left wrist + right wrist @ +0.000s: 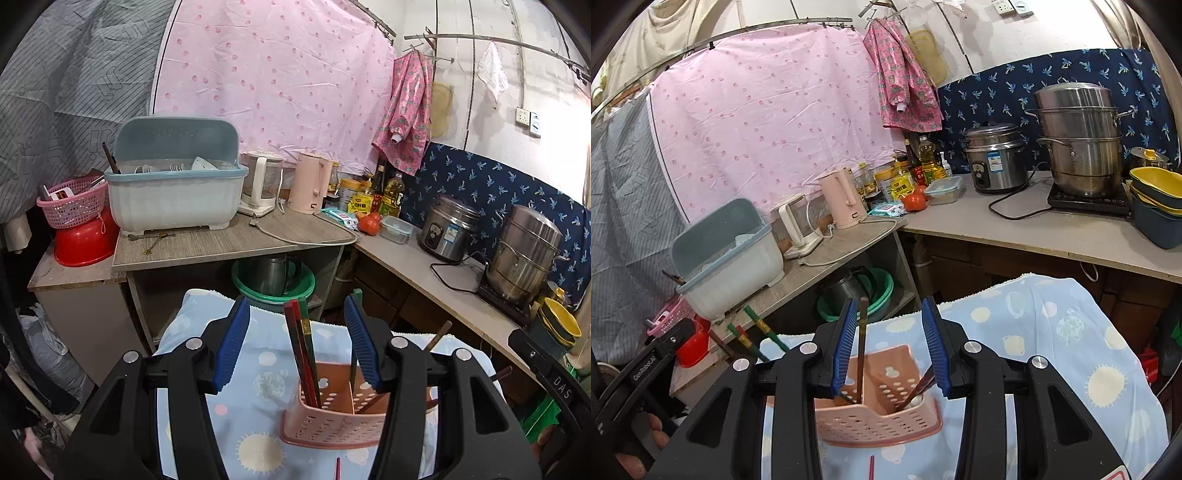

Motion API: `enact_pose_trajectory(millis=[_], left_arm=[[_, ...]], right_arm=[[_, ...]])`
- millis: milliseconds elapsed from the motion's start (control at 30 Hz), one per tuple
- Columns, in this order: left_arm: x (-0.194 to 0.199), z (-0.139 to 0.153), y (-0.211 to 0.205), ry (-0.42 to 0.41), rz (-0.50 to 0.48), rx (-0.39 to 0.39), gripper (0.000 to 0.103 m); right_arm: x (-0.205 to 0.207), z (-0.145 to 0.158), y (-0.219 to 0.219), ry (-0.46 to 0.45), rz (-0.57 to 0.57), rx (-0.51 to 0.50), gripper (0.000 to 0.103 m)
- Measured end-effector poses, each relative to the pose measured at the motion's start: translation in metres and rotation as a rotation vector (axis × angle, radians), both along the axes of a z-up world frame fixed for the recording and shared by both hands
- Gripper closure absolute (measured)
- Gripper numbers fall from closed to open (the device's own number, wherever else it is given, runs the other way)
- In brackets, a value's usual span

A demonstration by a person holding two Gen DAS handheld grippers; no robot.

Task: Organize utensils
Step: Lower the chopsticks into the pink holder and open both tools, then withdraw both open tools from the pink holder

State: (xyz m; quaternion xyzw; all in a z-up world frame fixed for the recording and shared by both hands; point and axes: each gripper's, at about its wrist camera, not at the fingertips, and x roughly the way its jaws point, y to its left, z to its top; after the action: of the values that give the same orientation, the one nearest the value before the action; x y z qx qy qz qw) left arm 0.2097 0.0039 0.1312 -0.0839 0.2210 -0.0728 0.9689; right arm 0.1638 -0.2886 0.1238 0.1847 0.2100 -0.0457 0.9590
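Note:
A pink perforated utensil holder (332, 417) stands on a blue patterned cloth (255, 369). Red and green chopsticks (301, 350) stand in its left compartment, between the blue pads of my left gripper (296, 314), which is open and clear of them. In the right wrist view the holder (875, 417) sits below my right gripper (890, 306), also open. A brown chopstick (862, 339) stands upright close to its left pad, and a dark one (921, 387) leans in the right compartment. A red stick (871, 467) lies on the cloth in front.
Behind the cloth, a grey table (236, 240) carries a blue dish box (173, 184) and two kettles (310, 181). A green basin (273, 280) sits underneath it. The right counter (1034, 229) holds a rice cooker (995, 158), a steamer pot (1078, 136) and yellow bowls (1156, 184).

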Motion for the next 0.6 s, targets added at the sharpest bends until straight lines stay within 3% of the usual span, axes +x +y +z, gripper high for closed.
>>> enact_pose_trajectory(millis=[600], left_arm=[[-0.047,-0.001,-0.008,0.019,-0.042,0.024,0.052]], right_arm=[[-0.061,-0.005,0.031,0.016,0.068,-0.016,0.066]])
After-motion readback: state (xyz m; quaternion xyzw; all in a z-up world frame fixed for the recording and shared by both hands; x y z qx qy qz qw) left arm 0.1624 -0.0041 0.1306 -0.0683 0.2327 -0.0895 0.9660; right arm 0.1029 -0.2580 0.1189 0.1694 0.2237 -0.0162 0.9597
